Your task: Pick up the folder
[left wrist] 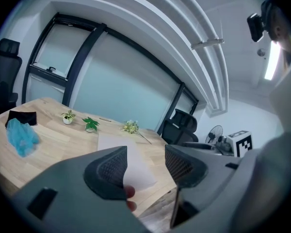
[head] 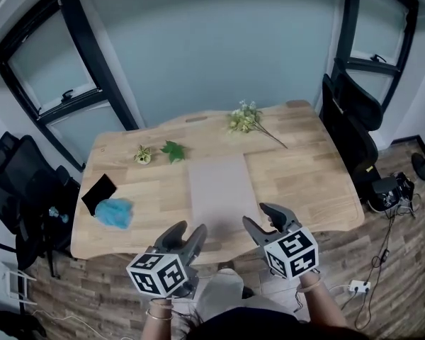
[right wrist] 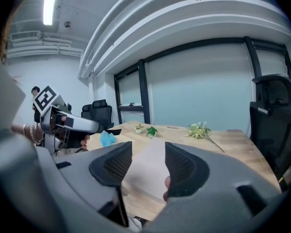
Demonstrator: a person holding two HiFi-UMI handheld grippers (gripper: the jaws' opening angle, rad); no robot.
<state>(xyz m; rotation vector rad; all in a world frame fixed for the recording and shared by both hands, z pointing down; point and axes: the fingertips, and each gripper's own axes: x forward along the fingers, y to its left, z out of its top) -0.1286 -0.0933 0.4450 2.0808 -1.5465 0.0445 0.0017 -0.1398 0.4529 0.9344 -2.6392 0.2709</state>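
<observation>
left end of the wooden table (head: 304, 168): black pouch (head: 98, 192) and blue fluffy cloth (head: 115, 212), parked near the edge and well apart from the work. behind them a small potted plant (head: 143, 155) and a green leaf sprig (head: 173, 151). the folder (head: 221, 190) lies flat mid-table, pale, its near end at the table's front edge, probably so a jaw can slip under. left gripper (head: 188, 231) hovers just short of its near left corner, jaws spread, nothing between. right gripper (head: 261, 217) is at the near right corner, jaws apart too, empty. both tilt down toward it, which looks like a two-sided approach. flower stem (head: 246, 119) lies back right.
</observation>
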